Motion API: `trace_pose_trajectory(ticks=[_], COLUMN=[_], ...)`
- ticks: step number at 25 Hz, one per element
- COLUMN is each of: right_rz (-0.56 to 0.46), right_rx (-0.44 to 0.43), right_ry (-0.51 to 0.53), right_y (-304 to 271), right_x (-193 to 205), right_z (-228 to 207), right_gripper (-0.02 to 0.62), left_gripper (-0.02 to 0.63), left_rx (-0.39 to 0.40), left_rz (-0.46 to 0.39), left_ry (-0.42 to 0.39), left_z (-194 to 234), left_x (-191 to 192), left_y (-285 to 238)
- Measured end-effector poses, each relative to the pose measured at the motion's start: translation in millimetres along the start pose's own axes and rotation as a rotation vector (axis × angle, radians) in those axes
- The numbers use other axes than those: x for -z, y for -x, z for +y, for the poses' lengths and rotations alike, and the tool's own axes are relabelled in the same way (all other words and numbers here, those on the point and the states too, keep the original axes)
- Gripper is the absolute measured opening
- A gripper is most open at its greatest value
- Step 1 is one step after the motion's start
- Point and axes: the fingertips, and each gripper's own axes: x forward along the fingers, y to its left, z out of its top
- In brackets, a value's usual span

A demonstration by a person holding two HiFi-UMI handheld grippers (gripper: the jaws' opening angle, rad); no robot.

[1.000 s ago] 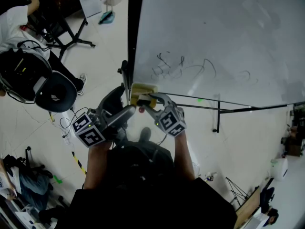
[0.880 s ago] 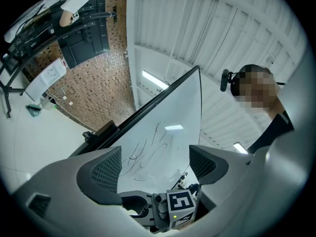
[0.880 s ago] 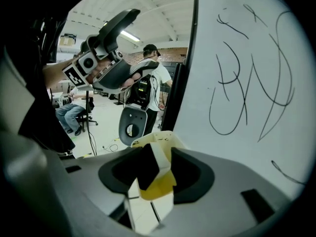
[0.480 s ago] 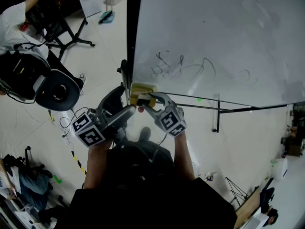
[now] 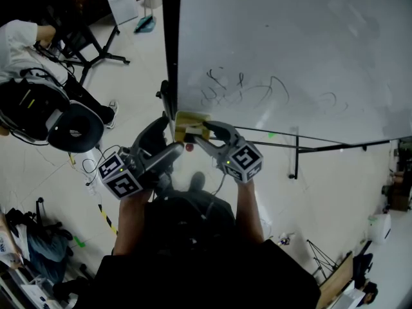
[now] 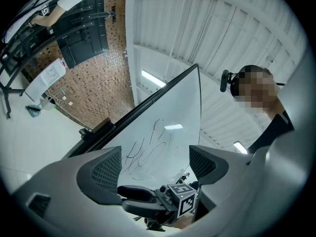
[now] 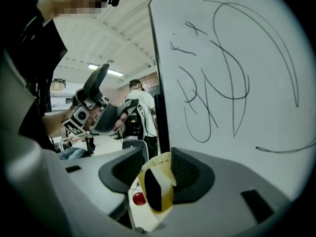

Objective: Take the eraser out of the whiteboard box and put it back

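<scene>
right gripper (image 7: 158, 164) jaws tight on the yellow eraser (image 7: 155, 189) by the whiteboard (image 7: 237, 58); left gripper (image 6: 154, 164) jaws wide, empty

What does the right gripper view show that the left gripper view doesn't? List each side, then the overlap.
Right gripper view only: the right gripper closed on the yellow eraser, with a red round piece just below it.
Left gripper view only: the left gripper with its fingers apart and nothing gripped, and the right gripper's marker cube seen from outside.
Both: the whiteboard with its black scribbles.
</scene>
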Motion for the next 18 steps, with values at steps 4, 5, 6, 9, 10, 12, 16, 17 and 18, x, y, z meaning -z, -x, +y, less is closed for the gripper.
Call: trace_pose_trajectory(ticks=[4, 5, 6, 9, 10, 12, 16, 17, 18], right_rz=[-0.069, -0.084, -0.100, -0.127, -0.135, -0.155, -0.192, -0.200, -0.208], right_rx=[-0.028, -0.036, -0.045, -0.066, -0.072, -0.087, -0.121, -0.130, -0.141], right_ry=[-0.041, -0.049, -0.059, -0.094, -0.101, -0.112, -0.132, -0.136, -0.139], right_y=[7.9, 9.8, 11.7, 17.7, 19.6, 23.4, 31.5, 33.4, 35.3], right_x=[-13.1, -15.8, -18.4, -24.0, -25.8, -30.3, -38.8, -40.6, -42.3], right_z=[0.6, 0.9, 1.3, 2.7, 3.1, 4.0, 5.9, 6.6, 7.5], right_gripper=[0.212, 0.212, 0.212, 0.212, 0.212, 0.212, 0.212, 0.212, 0.212], left_gripper=[0.426, 0.426, 0.426, 0.426, 0.426, 0.426, 0.426, 0.426, 0.426], left_rx=[-0.007, -0.009, -0.011, -0.018, -0.020, -0.027, -0.044, -0.049, -0.055], left_rz=[0.000, 0.000, 0.001, 0.003, 0.004, 0.004, 0.002, 0.002, 0.002], left_ry=[0.002, 0.002, 0.002, 0.001, 0.001, 0.000, -0.004, -0.006, -0.008], left_z=[-0.9, -1.1, -1.4, -2.8, -3.5, -5.0, -7.3, -8.0, -9.0], left_x=[3.5, 4.5, 5.6, 8.8, 9.7, 11.2, 15.2, 16.6, 18.1], left_y=[-1.6, -2.2, -2.8, -4.9, -5.5, -6.5, -8.9, -9.6, -10.3])
